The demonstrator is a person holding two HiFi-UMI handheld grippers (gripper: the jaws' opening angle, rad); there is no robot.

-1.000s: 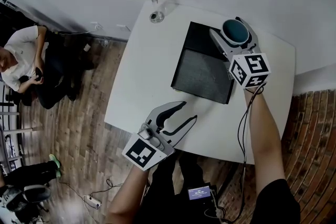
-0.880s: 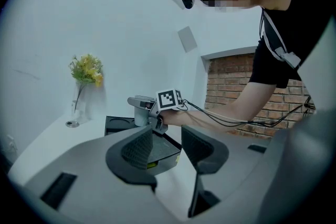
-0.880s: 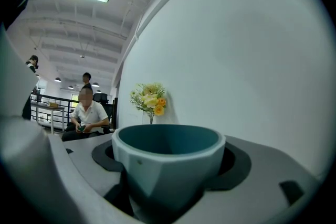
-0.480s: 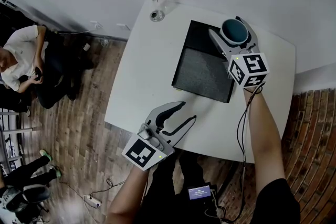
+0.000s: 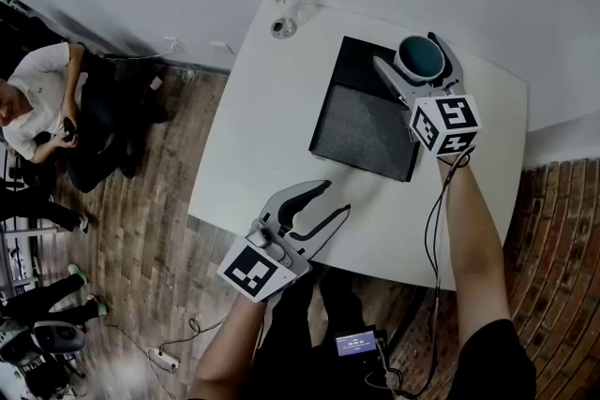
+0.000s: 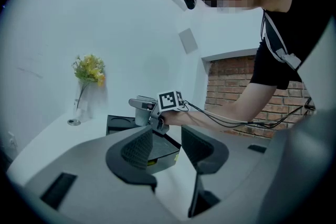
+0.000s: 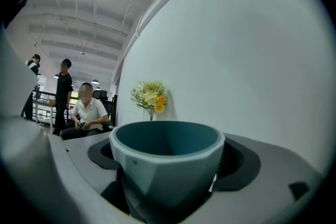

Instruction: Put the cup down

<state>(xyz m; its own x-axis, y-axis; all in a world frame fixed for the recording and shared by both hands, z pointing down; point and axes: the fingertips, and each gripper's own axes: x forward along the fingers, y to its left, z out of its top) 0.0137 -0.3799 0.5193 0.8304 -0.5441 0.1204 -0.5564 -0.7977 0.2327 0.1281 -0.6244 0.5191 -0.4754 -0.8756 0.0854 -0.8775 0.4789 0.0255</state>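
A teal cup (image 5: 420,58) sits between the jaws of my right gripper (image 5: 414,54), at the far right corner of a black tray (image 5: 361,126) on the white table (image 5: 272,136). The jaws are opening. In the right gripper view, the cup (image 7: 167,157) fills the space between the pads, with a thin gap on each side. I cannot tell whether its base rests on the tray. My left gripper (image 5: 333,200) hovers at the table's near edge, jaws apart and empty. In the left gripper view, the cup (image 6: 140,114) appears beyond those jaws.
A glass vase of yellow flowers (image 5: 281,14) stands at the table's far left corner, near the wall. A seated person (image 5: 42,108) and others are on the brick floor to the left. A cable (image 5: 436,229) hangs along my right arm.
The right gripper's jaws have spread slightly wider around the cup, which stays at the tray's far corner. The left gripper has not moved.
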